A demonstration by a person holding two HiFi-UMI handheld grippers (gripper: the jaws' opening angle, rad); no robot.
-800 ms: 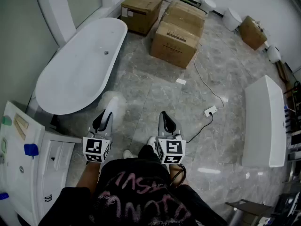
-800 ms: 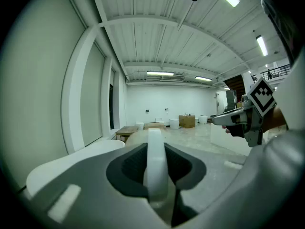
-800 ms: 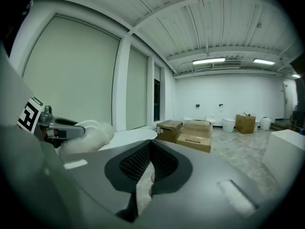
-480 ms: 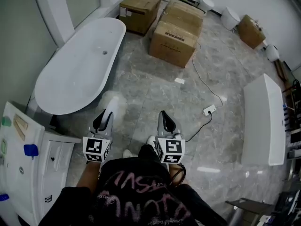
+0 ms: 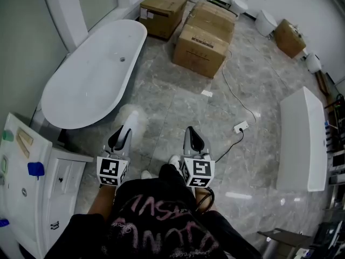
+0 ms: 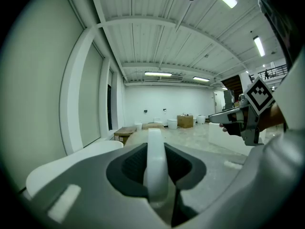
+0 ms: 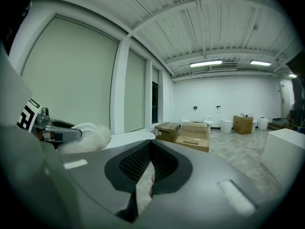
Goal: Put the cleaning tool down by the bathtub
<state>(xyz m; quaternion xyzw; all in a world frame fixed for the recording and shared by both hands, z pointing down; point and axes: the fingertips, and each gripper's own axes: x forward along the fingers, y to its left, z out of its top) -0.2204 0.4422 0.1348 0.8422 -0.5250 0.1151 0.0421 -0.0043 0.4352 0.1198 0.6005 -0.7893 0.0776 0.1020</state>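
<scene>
Left gripper (image 5: pixel 119 139) clamped on the cleaning tool (image 5: pixel 130 117) handle; its fluffy head hangs over the floor (image 5: pixel 178 99) just off the bathtub (image 5: pixel 91 74) near end. Right gripper (image 5: pixel 194 142) jaws together, empty. Obstacles: one white cabinet (image 5: pixel 59 188) at left, one cable (image 5: pixel 232 85) at right, four cardboard boxes (image 5: pixel 200 46) along the far edge. Mid-floor open.

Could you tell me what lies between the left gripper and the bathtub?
The fluffy head of the duster that the left gripper holds; head view.
</scene>
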